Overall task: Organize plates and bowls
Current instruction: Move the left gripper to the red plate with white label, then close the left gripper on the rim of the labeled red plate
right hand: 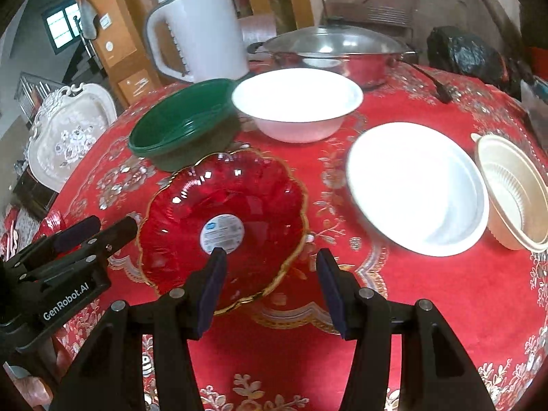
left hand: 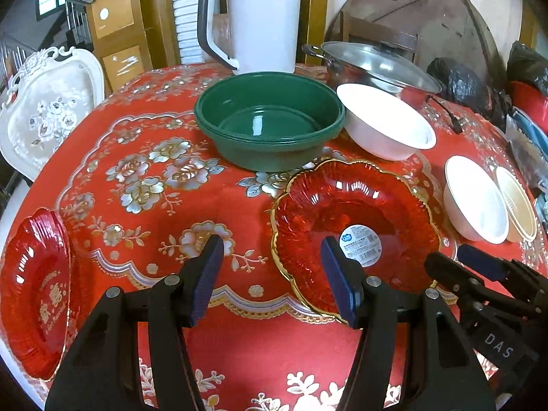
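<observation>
A red glass plate with a gold scalloped rim and a round sticker (left hand: 356, 226) (right hand: 226, 219) lies on the red tablecloth. My left gripper (left hand: 270, 260) is open and empty just left of it; its right finger overlaps the plate's near edge. My right gripper (right hand: 270, 274) is open and empty over the plate's near right rim. Behind stand a green bowl (left hand: 270, 120) (right hand: 181, 126) and a large white bowl (left hand: 383, 120) (right hand: 298, 102). A smaller white bowl (left hand: 476, 198) (right hand: 418, 185) and a cream ribbed bowl (left hand: 517, 202) (right hand: 513, 191) sit to the right. A second red plate (left hand: 34, 291) lies at the far left edge.
A white jug (left hand: 257, 17) (right hand: 202, 30) and a lidded steel pot (left hand: 376, 65) (right hand: 335, 51) stand at the back of the table. An ornate white tray (left hand: 48, 113) (right hand: 68, 133) lies at the left. Black bags (left hand: 462, 82) sit at the back right.
</observation>
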`<state>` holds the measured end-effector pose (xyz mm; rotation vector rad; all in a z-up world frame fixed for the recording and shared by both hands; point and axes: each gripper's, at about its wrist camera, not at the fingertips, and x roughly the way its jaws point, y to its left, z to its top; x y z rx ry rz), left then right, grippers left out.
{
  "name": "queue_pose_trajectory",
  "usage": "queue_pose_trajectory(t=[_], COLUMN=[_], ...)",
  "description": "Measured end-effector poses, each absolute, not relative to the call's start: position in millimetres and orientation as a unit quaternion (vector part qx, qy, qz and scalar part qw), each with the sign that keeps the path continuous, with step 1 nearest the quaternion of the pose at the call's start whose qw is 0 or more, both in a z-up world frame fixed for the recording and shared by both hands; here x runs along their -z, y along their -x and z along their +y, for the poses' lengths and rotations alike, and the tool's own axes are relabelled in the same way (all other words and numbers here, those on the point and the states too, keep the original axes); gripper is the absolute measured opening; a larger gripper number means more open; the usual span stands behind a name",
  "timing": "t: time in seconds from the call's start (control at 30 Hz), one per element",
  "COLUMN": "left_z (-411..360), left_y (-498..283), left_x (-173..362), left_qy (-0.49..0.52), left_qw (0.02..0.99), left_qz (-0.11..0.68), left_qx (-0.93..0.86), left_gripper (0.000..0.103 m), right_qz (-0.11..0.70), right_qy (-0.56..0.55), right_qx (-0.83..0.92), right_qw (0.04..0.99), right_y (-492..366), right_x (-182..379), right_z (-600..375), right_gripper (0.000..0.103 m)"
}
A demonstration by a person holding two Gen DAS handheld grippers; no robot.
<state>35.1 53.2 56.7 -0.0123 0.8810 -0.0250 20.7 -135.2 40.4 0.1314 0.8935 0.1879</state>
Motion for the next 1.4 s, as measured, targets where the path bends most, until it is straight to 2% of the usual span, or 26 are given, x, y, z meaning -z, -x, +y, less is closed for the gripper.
queue_pose_trajectory(t=[0.47, 0.73, 0.97, 1.0, 1.03, 1.1, 1.23, 1.4], left_z=[56, 45, 34, 33, 32, 31, 37, 48], left_y=[-71, -83, -88, -89, -89, -90, -90, -85], left_x=[-39, -24, -15, -15, -16, -17, -17, -21], left_qy=[0.017, -0.001, -0.025, -0.024, -0.024, -0.028, -0.025, -0.009], left_qw=[0.888, 0.878, 0.876, 0.876, 0.876, 0.876, 0.876, 0.875], left_qz=[0.459, 0.478, 0.482, 0.481, 0.48, 0.481, 0.481, 0.484], left_qx=[0.007, 0.011, 0.015, 0.018, 0.022, 0.015, 0.012, 0.015], left_gripper=[0.06, 0.06, 0.059, 0.053, 0.042, 0.041, 0.031, 0.03], right_qz=[0.452, 0.468, 0.464, 0.46, 0.455, 0.447, 0.439, 0.433], right_qy=[-0.071, -0.086, -0.05, -0.039, -0.027, -0.011, 0.005, -0.003], right_qx=[-0.094, -0.098, -0.111, -0.114, -0.115, -0.115, -0.116, -0.126], right_qw=[0.884, 0.874, 0.877, 0.88, 0.883, 0.887, 0.891, 0.892], right_y=[-41, -59, -66, -65, -65, -65, -65, -59], right_x=[-27, -15, -15, -14, -14, -13, -12, -17], right_z=[-136, -141, -132, -128, -125, -120, -118, -119], right_gripper=[0.058, 0.059, 0.056, 0.048, 0.042, 0.035, 0.03, 0.03])
